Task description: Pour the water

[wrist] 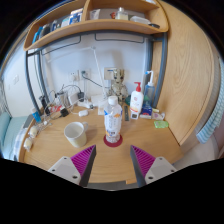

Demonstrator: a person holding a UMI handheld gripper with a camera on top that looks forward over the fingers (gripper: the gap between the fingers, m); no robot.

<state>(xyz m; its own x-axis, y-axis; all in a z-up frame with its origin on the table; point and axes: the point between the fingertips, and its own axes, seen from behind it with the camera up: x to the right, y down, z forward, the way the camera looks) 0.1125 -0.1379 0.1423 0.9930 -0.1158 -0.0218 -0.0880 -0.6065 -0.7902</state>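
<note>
A clear plastic water bottle with a white cap and a printed label stands upright on a red coaster in the middle of the wooden desk. A cream cup stands to its left, a little apart. My gripper is open, its two magenta pads spread wide just short of the bottle. Nothing is between the fingers; the bottle stands just ahead of them, in line with the gap.
A white pump bottle and small items stand behind right of the bottle. Cables and a socket lie at the back left by the wall. A wooden shelf with containers hangs overhead. A wooden side panel closes the right.
</note>
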